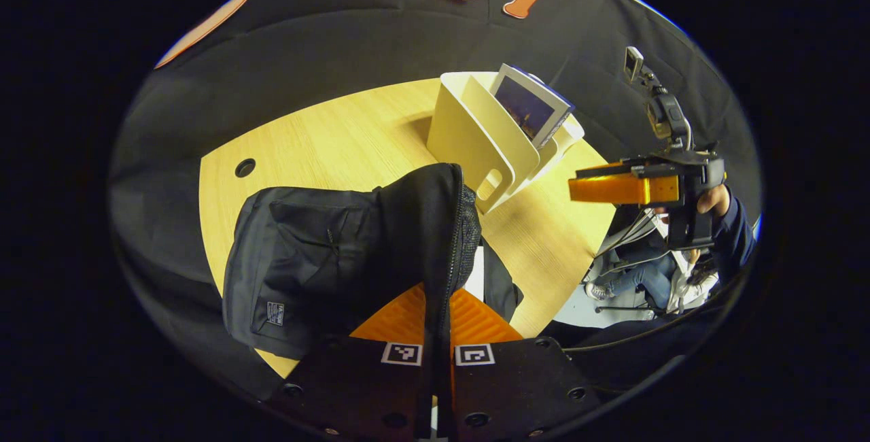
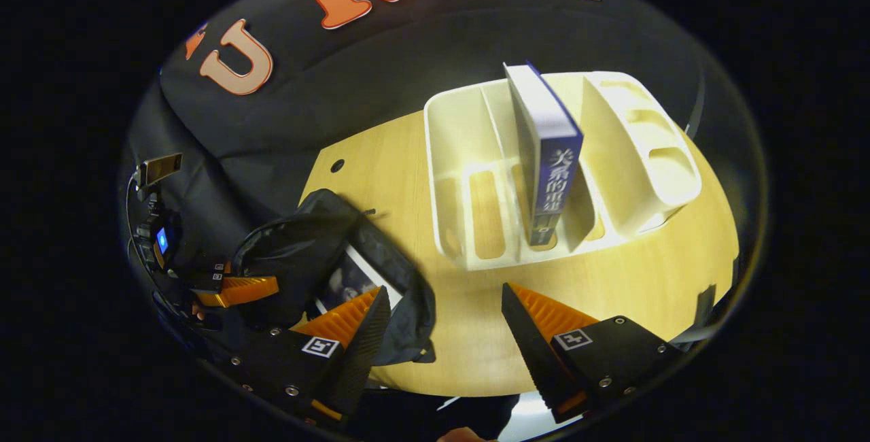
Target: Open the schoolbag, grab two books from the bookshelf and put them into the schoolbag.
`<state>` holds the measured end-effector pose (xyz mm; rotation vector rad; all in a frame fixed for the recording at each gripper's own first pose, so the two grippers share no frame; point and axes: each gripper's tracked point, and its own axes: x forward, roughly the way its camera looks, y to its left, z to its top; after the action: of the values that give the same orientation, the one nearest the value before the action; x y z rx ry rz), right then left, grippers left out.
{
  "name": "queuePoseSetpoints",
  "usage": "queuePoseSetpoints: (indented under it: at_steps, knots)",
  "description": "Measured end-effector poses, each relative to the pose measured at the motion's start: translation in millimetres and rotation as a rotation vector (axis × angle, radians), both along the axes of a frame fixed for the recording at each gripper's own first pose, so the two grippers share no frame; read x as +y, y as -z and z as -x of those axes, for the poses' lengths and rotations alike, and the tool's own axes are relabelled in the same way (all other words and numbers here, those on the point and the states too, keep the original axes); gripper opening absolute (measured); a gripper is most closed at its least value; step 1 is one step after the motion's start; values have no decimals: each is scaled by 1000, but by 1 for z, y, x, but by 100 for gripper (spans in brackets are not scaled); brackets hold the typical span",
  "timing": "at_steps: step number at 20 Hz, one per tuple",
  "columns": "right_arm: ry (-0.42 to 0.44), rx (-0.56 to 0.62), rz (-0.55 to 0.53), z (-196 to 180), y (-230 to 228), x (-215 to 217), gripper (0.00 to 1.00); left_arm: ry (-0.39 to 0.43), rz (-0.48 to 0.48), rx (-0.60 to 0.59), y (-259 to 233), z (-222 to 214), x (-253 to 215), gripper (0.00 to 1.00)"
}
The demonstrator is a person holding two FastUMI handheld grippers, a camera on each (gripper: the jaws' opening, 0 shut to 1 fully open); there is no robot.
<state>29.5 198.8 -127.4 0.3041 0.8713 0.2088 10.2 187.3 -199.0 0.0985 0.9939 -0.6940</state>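
Observation:
The black schoolbag [image 1: 306, 251] lies on the wooden table [image 1: 326, 143], and my left gripper [image 1: 438, 292] is shut on its zipper-edged flap, holding it up. In the right gripper view the schoolbag [image 2: 299, 245] gapes open with a book [image 2: 346, 279] inside it, and the left gripper [image 2: 238, 289] pinches its rim. The cream bookshelf [image 2: 476, 129] holds one blue book [image 2: 550, 156] upright in a middle slot. My right gripper [image 2: 445, 292] is open above the table, between bag and shelf, with nothing in it. The left gripper view shows the bookshelf [image 1: 469, 136], the book [image 1: 527, 105] and the right gripper [image 1: 598, 187] in a hand.
The table [image 2: 476, 333] has a cable hole [image 2: 337, 165] near its far edge. Black cloth surrounds the booth. Beyond the table's right edge a person [image 1: 639, 279] sits on a chair.

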Motion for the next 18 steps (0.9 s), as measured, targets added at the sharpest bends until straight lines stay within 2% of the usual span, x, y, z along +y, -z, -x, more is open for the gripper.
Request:
queuePoseSetpoints:
  at_steps: [6,11,15,18]
  knots:
    - [-24,9,120,-28,-28,-46,98,-52,9,7,0,0,2,4]
    - [-67,25,164,-55,-38,-56,99,-103,10,8,1,-1,2,4]
    - [-88,50,242,-75,-40,-69,99,-142,6,9,2,1,3,4]
    - [-95,83,250,-91,-43,-76,99,-166,1,11,1,1,4,4]
